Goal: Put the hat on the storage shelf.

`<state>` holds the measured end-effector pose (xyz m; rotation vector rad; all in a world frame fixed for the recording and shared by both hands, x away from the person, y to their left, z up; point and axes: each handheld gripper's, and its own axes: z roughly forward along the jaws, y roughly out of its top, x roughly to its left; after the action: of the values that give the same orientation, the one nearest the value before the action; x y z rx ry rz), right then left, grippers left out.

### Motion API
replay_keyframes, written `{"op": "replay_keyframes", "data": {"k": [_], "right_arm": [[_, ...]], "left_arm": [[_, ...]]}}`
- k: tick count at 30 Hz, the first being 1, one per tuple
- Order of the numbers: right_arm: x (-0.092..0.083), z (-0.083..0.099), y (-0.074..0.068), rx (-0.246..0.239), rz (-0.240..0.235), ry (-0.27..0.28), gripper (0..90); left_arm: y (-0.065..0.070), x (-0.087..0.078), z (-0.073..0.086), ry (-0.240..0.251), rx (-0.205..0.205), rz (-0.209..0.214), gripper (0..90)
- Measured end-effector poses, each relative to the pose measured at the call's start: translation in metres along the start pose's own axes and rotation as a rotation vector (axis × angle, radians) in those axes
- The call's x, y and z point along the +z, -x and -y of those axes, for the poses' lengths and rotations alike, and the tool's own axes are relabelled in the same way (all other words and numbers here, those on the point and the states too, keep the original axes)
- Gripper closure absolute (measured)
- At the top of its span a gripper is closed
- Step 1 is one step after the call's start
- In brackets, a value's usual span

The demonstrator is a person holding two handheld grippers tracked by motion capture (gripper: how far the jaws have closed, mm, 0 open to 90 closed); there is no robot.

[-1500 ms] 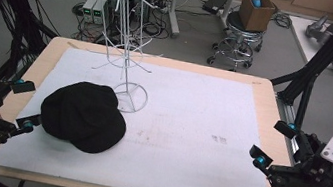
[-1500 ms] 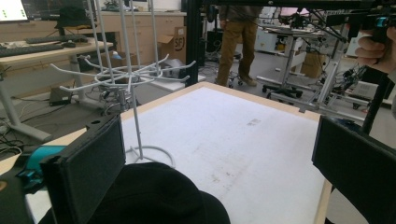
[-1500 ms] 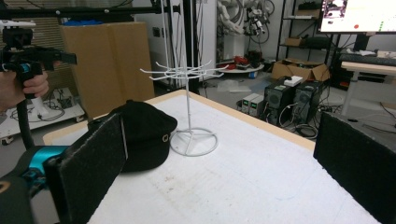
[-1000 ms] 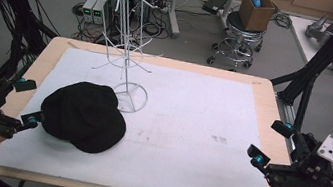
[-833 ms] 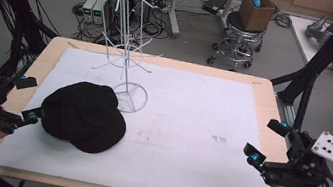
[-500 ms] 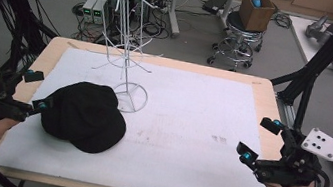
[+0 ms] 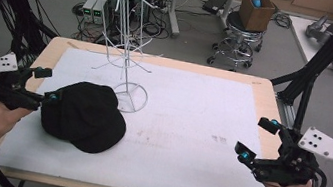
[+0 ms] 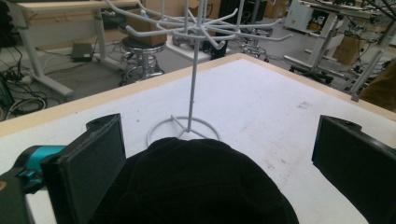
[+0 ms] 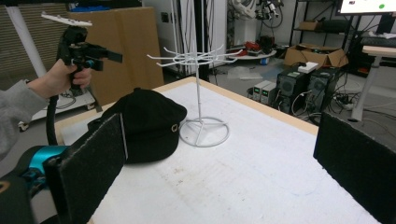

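Observation:
A black cap (image 7: 82, 116) lies on the white mat (image 7: 192, 112), at its left side. Just behind the cap stands a white wire rack (image 7: 127, 41) with a ring base. My left gripper (image 7: 49, 84) is open at the cap's left edge, its jaws level with the near part of the cap (image 8: 201, 186), and the rack (image 8: 190, 93) stands beyond. My right gripper (image 7: 256, 137) is open over the table's right side with nothing between its jaws. The right gripper view looks across the mat at the cap (image 9: 149, 123), the rack (image 9: 198, 93) and the left gripper (image 9: 100, 56).
The wooden table edge (image 7: 265, 96) frames the mat. Black frame struts (image 7: 321, 62) rise at the right and left of the table. Behind the table on the floor are a stool carrying a cardboard box (image 7: 254, 8) and computer cases (image 7: 94, 8).
My left gripper has moved right and forward, up to the cap's left edge. My right gripper has shifted left, in over the table's right side. The cap and rack have stayed put.

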<state>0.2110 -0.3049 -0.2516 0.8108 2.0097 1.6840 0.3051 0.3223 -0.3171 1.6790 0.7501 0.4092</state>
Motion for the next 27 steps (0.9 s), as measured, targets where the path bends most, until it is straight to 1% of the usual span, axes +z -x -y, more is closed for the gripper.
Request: {"op": "replay_keyframes", "data": {"k": [1,3,5,10,14,15,17,19,21,22,24,27], "right_arm": [[0.001,0.000,0.000,0.001,0.000,-0.001,1.6],[0.002,0.000,0.000,-0.001,-0.004,-0.002,1.6],[0.003,0.001,0.001,0.001,-0.006,-0.006,1.6],[0.005,0.001,0.001,0.000,-0.010,-0.011,1.6],[0.005,0.002,0.002,0.007,-0.016,-0.013,1.6],[0.005,0.002,0.002,0.007,-0.016,-0.013,1.6],[0.006,0.002,0.002,0.004,-0.015,-0.012,1.6],[0.007,0.002,0.002,0.009,-0.021,-0.017,1.6],[0.008,0.002,0.002,0.008,-0.022,-0.020,1.6],[0.009,0.003,0.002,0.007,-0.024,-0.022,1.6],[0.010,0.003,0.001,0.009,-0.028,-0.024,1.6],[0.012,0.003,0.002,0.008,-0.029,-0.025,1.6]], "left_arm": [[-0.002,0.001,0.001,-0.006,-0.005,-0.006,3.0],[-0.006,0.004,0.002,-0.018,-0.021,-0.003,3.0],[-0.009,0.006,0.003,-0.035,-0.027,-0.009,3.0],[-0.017,0.014,0.007,-0.089,-0.057,-0.011,3.0],[-0.023,0.018,0.010,-0.131,-0.079,-0.024,3.0],[-0.024,0.019,0.011,-0.134,-0.084,-0.025,3.0],[-0.027,0.020,0.016,-0.099,-0.089,-0.033,3.0],[-0.032,0.021,0.021,-0.109,-0.112,-0.038,3.0],[-0.036,0.023,0.028,-0.103,-0.127,-0.039,3.0],[-0.038,0.024,0.031,-0.134,-0.139,-0.041,3.0],[-0.040,0.026,0.033,-0.157,-0.145,-0.041,3.0],[-0.040,0.030,0.033,-0.147,-0.136,-0.043,3.0]]}}
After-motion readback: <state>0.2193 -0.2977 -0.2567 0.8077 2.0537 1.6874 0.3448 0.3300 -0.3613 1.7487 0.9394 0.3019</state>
